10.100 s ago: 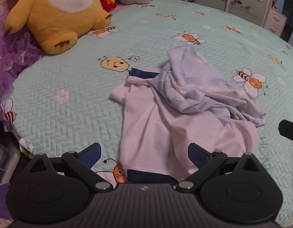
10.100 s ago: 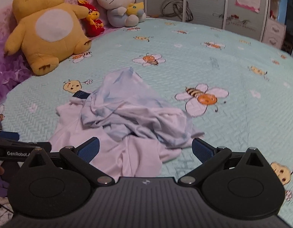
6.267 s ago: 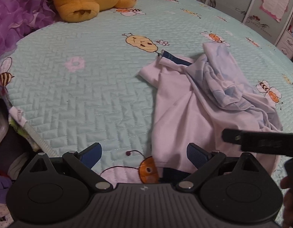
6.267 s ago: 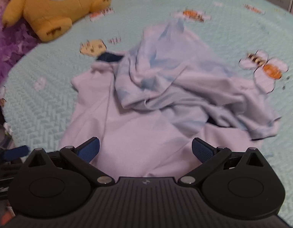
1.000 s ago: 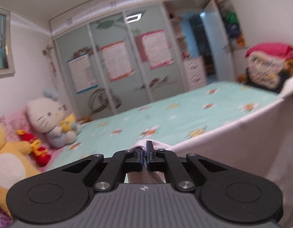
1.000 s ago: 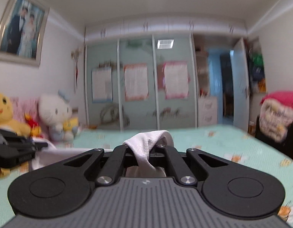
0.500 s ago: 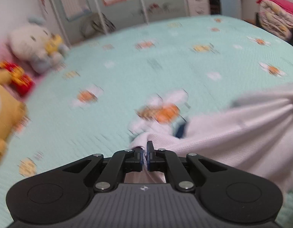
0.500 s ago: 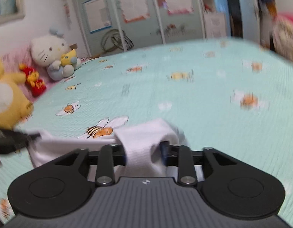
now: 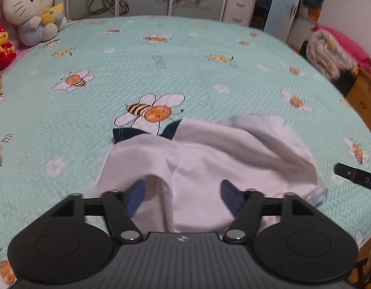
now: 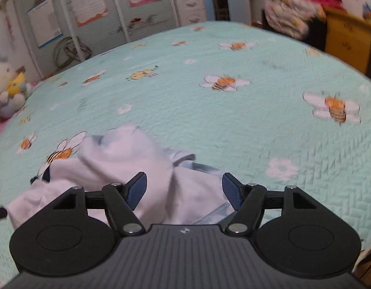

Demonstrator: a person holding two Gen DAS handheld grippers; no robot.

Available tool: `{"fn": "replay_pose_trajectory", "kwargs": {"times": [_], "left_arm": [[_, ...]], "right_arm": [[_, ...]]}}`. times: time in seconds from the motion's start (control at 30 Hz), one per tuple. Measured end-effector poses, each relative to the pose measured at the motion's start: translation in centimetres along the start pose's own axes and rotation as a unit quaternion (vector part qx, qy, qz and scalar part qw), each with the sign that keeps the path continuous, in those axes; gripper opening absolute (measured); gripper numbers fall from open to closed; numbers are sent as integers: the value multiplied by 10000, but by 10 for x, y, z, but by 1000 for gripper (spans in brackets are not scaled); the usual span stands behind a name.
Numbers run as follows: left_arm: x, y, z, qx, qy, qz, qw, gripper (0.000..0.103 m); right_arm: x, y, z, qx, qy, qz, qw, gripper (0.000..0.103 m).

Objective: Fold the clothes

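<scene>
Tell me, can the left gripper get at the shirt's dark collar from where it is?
Probably yes. The left gripper is open, and only flat white shirt lies between it and the collar; nothing blocks the way.

Shirt (image 9: 209, 159) is soft white cloth w/ wrinkles. Bed cover (image 9: 161, 67) is bumpy quilted cloth, matt. Grippers are matt black plastic w/ shiny metal pins. Cat toy (image 9: 31, 9) looks fuzzy.

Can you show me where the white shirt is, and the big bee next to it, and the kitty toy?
white shirt (image 9: 209, 161): left wrist view, on its flat middle.
big bee (image 9: 149, 112): left wrist view, on its striped body.
kitty toy (image 9: 29, 0): left wrist view, on its face.
</scene>
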State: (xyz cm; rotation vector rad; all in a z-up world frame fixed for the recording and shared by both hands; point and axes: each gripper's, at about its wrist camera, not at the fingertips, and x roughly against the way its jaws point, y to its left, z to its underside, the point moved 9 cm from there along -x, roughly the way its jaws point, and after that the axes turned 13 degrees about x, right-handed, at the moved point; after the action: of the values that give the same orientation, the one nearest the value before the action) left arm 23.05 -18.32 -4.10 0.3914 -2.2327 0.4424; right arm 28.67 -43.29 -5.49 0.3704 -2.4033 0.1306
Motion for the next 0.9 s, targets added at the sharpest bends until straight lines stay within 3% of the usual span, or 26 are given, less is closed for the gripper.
{"fn": "replay_pose_trajectory", "kwargs": {"times": [0.1,0.27,0.37,0.53,0.73,0.9], "left_arm": [[1,-12,9,-333,219,-412,9984,83],[-6,-4,25,-283,551,-872,9943,83],[-11,5,32,-25,757,-816,9938,83],[-18,4,37,-62,871,-884,9923,83],[-27,1,44,-133,995,-974,9902,83],[-30,-3,51,-215,1089,-1012,9887,83]], "right_arm": [[16,43,-5,388,105,-468,9981,83],[32,82,-13,683,119,-553,9961,83],[29,84,-10,739,270,-429,9960,83],[26,88,-3,832,521,-223,9949,83],[22,79,-4,928,519,81,9943,83],[23,73,-5,845,501,50,9951,83]]}}
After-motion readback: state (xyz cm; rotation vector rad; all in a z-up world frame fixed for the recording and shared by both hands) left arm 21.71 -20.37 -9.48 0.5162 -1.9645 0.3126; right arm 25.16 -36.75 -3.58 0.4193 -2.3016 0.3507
